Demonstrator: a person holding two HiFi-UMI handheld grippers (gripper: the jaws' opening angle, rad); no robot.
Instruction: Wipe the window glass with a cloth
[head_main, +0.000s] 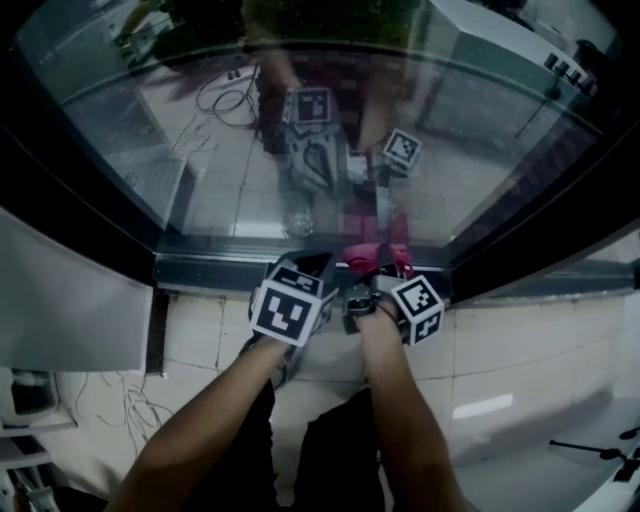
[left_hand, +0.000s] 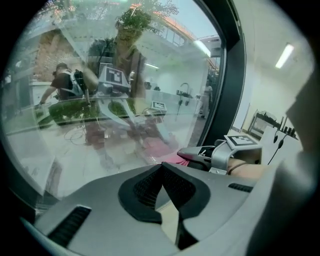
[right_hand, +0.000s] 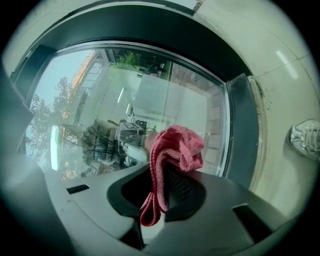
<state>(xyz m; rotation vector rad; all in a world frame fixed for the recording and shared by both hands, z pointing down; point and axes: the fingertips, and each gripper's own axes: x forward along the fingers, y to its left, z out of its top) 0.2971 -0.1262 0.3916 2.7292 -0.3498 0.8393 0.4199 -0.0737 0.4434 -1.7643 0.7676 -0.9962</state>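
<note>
— How is the left gripper (left_hand: 161, 167) seen?
— Its jaws are brought together at the tips, nothing between them; it is held low before the window glass (head_main: 200, 150), just beside the right gripper (head_main: 378, 265).
— And the cloth (right_hand: 175, 147)?
— Pink and bunched, it is pinched in the right gripper's closed jaws; it is held near the lower edge of the window glass, by the dark frame (head_main: 210, 270).

Looking steeply down along two bare forearms (head_main: 400, 400) to the foot of a window glass (head_main: 480, 170). Side by side over the dark sill (head_main: 220, 270): left gripper (head_main: 305, 268) and right gripper (head_main: 375, 275), marker cubes (head_main: 290, 312) facing up. At the right gripper's tip, a bunched pink cloth (head_main: 378, 252), low against the pane. Mirrored faintly in the glass, both grippers. Below, pale floor tiles (head_main: 520, 340) and loose cables (head_main: 130, 410).
</note>
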